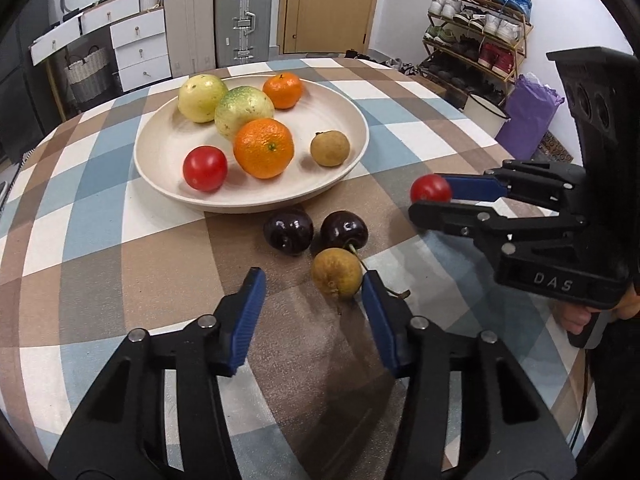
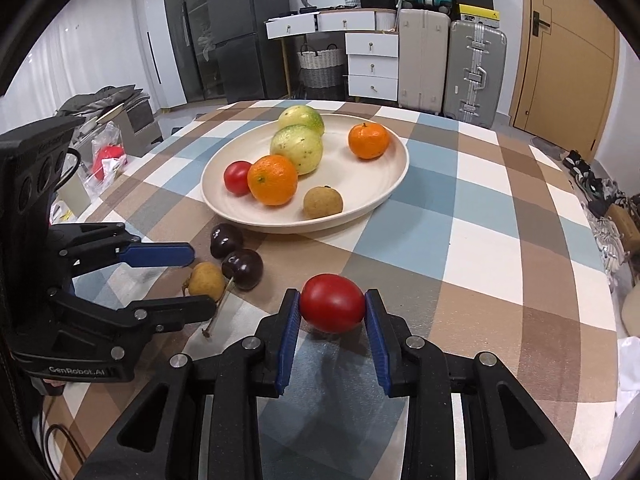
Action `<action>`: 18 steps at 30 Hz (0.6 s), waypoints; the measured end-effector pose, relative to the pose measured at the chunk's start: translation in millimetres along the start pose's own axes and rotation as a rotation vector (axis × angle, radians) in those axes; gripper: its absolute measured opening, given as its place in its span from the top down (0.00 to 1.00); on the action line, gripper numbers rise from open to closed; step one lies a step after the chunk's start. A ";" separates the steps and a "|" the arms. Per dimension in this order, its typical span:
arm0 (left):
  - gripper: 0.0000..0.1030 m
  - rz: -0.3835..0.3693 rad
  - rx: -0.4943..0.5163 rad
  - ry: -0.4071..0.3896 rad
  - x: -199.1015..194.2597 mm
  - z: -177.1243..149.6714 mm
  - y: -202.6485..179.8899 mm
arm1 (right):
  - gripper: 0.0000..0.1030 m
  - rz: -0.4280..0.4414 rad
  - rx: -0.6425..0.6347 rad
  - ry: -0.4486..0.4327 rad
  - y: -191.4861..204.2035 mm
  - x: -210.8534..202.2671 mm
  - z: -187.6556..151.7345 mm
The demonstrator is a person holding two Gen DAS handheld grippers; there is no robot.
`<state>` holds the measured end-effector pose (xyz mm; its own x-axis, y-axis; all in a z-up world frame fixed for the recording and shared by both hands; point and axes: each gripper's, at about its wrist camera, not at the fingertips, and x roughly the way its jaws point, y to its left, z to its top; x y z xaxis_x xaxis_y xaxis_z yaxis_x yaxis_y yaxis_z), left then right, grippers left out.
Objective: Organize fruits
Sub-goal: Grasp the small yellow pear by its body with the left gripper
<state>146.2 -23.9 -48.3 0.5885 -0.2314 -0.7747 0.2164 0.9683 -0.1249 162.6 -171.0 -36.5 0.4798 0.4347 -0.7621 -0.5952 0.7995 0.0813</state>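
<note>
- While its blue pads press a red tomato [image 2: 332, 308] from both sides, the right gripper [image 2: 332, 312] sits near the cream plate [image 2: 384, 196].
- Left gripper [image 1: 312, 284] stands part-open beside a brown longan [image 1: 336, 272]; contact unclear.
- Two dark cherries [image 1: 316, 230] crowd the plate's near rim.
- Checked tablecloth [image 2: 500, 240] lies bare rightward.

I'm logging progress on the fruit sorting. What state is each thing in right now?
Right claw: shut on a tomato.
Left claw: open, a longan beside its right pad.
Two cherries: loose on the table, outside the plate.
Plate: holds a tomato, two oranges, two yellow-green fruits and a longan.
Door: closed.
Top drawers: pulled out.
</note>
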 end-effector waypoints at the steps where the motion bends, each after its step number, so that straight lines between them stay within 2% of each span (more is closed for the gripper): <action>1: 0.55 -0.006 0.004 0.001 0.5 0.4 -0.7 | 0.68 -0.001 -0.001 0.000 0.5 0.3 -0.2; 5: 0.59 -0.017 0.011 0.001 1.2 1.5 -3.5 | 0.68 -0.003 -0.001 0.001 1.2 0.6 -0.6; 7: 0.67 -0.023 0.015 0.001 1.7 2.1 -5.1 | 0.68 -0.001 0.002 -0.003 0.8 0.2 -0.2; 8: 0.77 -0.027 0.019 0.001 1.7 2.3 -6.1 | 0.68 0.001 0.002 -0.002 0.7 0.2 -0.3; 18: 0.78 -0.020 0.026 -0.044 -8.9 0.1 -7.1 | 0.68 0.013 0.003 -0.033 -0.1 -6.1 0.5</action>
<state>139.6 -28.7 -40.4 0.6175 -0.2555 -0.7439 0.2482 0.9607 -0.1240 160.0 -173.6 -31.5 0.4930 0.4588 -0.7392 -0.5999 0.7946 0.0932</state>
